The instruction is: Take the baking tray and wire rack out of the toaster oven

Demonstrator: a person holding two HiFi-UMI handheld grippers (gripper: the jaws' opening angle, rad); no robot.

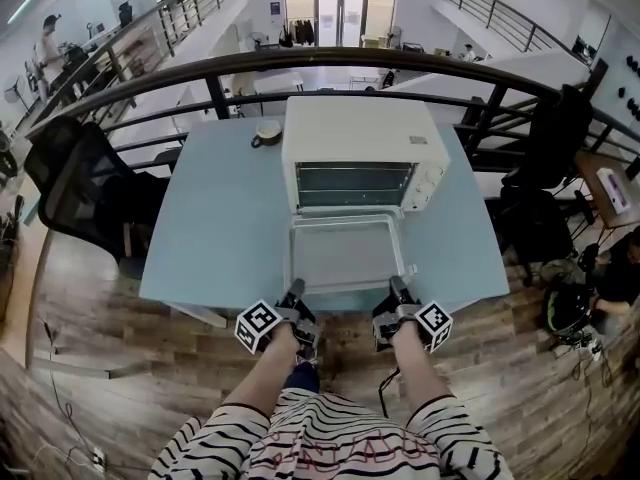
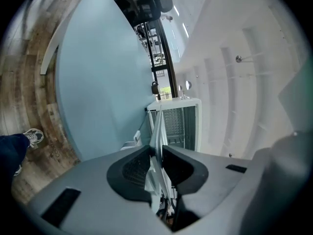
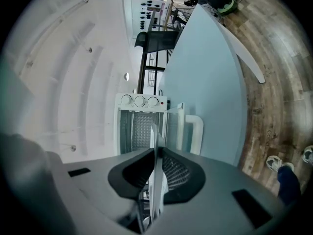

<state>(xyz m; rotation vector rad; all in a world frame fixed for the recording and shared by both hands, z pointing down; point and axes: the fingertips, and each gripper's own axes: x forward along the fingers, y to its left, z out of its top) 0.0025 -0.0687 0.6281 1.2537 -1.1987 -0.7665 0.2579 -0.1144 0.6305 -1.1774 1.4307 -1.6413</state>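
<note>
A white toaster oven stands on the pale blue table with its door dropped open toward me. The pale metal baking tray hangs level in front of the oven mouth, over the door. My left gripper is shut on the tray's near rim at the left corner, my right gripper at the right corner. In the left gripper view the thin tray edge runs between the pads of that gripper. The right gripper pinches the tray edge the same way. Faint horizontal bars show inside the oven cavity.
A mug sits on the table left of the oven. The door's white handle juts out beside the tray. A black office chair stands left of the table, another with dark clothing at the right. A dark railing curves behind.
</note>
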